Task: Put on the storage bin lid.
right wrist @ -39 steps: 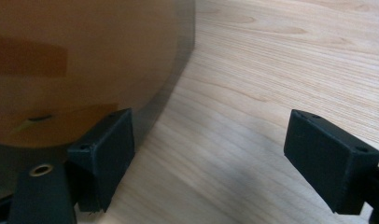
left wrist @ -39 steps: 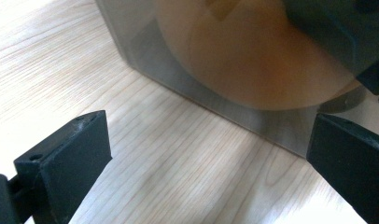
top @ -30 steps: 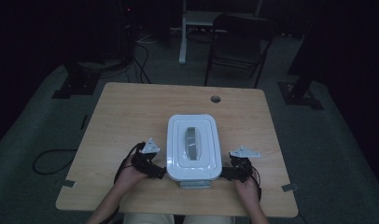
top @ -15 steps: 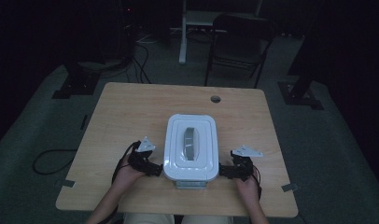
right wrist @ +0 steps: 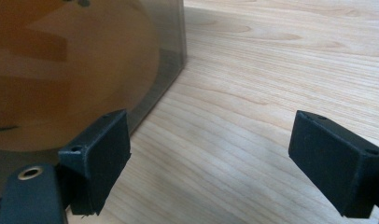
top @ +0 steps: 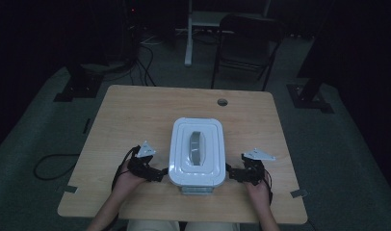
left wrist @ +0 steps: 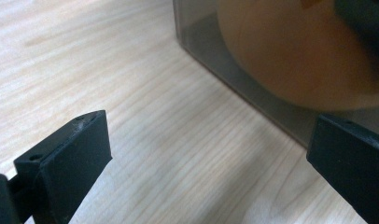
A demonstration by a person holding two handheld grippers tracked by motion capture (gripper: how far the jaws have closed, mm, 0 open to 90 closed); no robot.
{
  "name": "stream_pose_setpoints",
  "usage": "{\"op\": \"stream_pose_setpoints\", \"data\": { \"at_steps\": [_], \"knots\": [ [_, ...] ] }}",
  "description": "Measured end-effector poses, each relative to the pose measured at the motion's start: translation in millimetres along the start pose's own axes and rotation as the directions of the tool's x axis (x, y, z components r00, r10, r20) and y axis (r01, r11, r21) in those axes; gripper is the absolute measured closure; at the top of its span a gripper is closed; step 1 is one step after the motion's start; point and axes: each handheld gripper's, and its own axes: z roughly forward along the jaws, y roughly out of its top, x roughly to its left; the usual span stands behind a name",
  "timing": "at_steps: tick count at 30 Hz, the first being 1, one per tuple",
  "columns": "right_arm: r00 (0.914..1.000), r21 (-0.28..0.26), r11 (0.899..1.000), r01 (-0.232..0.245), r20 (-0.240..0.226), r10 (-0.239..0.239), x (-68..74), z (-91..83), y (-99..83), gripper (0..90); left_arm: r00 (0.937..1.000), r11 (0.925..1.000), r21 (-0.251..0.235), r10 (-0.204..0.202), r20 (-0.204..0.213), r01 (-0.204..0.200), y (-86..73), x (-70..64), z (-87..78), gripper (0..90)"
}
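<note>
Wooden table [top: 136,115] in a dark room, white-lidded box [top: 197,151] near its front edge.
High view: left gripper [top: 160,172] and right gripper [top: 233,173] flank the box. Left gripper view: jaws wide, clear box wall [left wrist: 234,79] just ahead. Right gripper view: jaws wide, one beside the wall [right wrist: 169,56].

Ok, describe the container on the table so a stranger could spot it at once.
On the wooden table, look at the near middle, between the left gripper and right gripper. The container is a rectangular box with a white lid and a grey handle on top, the biggest thing there.
</note>
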Motion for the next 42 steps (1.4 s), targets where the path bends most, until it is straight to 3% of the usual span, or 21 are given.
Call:
{"op": "stream_pose_setpoints", "data": {
  "at_steps": [21, 26, 33, 42],
  "knots": [
    [0.9999, -0.008, 1.0, -0.012, -0.01, 0.012, -3.6, -0.9, 2.1, 12.5, 0.9999, 0.9997, 0.018, -0.014, -0.002, 0.014, -8.4, 5.0, -7.4, 0.4],
    [0.9999, -0.008, 1.0, -0.01, -0.008, 0.01, -5.4, 0.5, 5.4, 12.5, 0.9997, 0.9998, -0.001, -0.02, -0.016, 0.02, -6.5, 6.9, -9.6, 0.4],
    [0.9999, -0.022, 1.0, -0.015, 0.0, 0.015, -9.8, 0.7, 10.1, 12.5, 0.9983, 0.9969, -0.069, -0.041, -0.042, 0.038, -4.0, 9.8, -21.0, 0.4],
    [0.9995, -0.033, 0.999, -0.026, 0.016, 0.027, -14.9, -8.1, 7.5, 12.5, 0.9978, 0.999, -0.026, -0.037, -0.055, 0.036, -17.3, 12.5, -29.5, 0.4]
  ]
}}
